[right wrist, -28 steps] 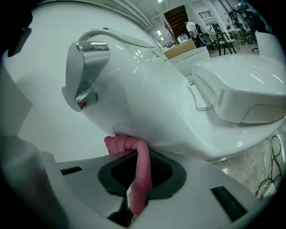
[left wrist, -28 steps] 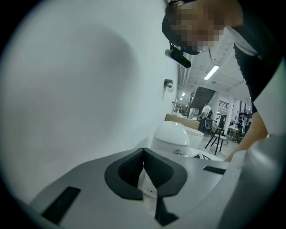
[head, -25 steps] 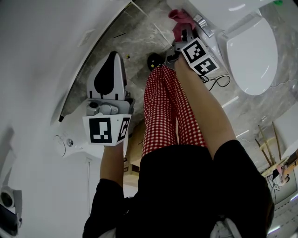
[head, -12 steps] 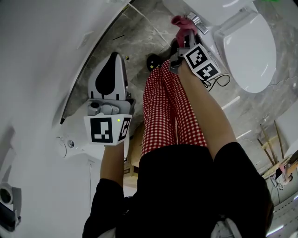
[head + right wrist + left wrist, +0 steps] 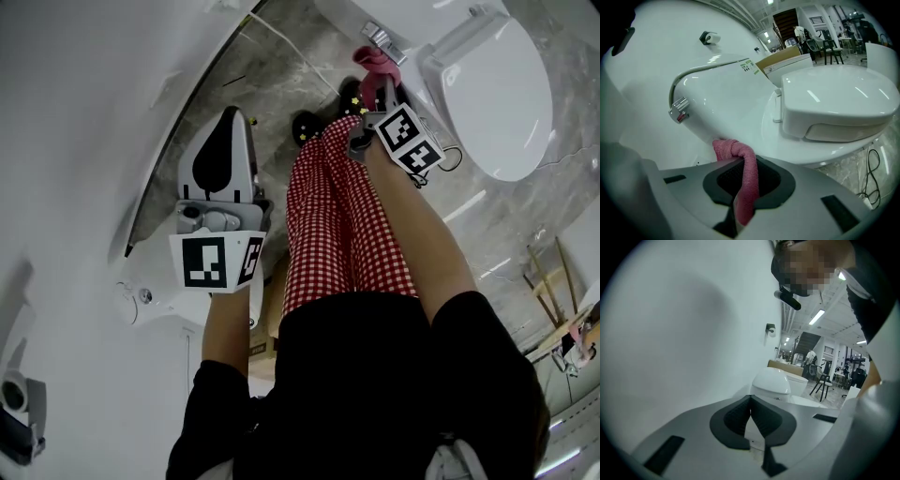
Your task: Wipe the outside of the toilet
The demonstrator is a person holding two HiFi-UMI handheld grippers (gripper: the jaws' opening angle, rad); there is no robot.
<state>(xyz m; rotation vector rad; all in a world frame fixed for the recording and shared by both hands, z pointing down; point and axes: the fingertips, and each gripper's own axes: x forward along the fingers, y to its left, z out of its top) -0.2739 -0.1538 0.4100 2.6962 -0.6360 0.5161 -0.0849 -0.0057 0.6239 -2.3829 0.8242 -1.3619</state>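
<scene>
The white toilet (image 5: 487, 89) stands at the upper right of the head view, its lid (image 5: 834, 101) down and a chrome flush handle (image 5: 678, 110) on the side of the tank. My right gripper (image 5: 377, 80) is shut on a pink cloth (image 5: 743, 176), whose bunched end (image 5: 375, 61) presses against the toilet's side just below the tank and handle. My left gripper (image 5: 221, 164) is held up at the left, away from the toilet, beside the white wall; its jaws are shut with nothing between them (image 5: 751, 420).
A white wall (image 5: 84, 141) fills the left side. A black cable (image 5: 869, 171) lies on the grey marbled floor (image 5: 281, 66) by the toilet's base. My red checked trouser leg (image 5: 333, 225) hangs between the grippers. Other toilets (image 5: 772, 383) and chairs stand far off.
My right gripper with the pink cloth has slid along the toilet's side, now lying a little further from the flush handle. The left gripper has stayed put.
</scene>
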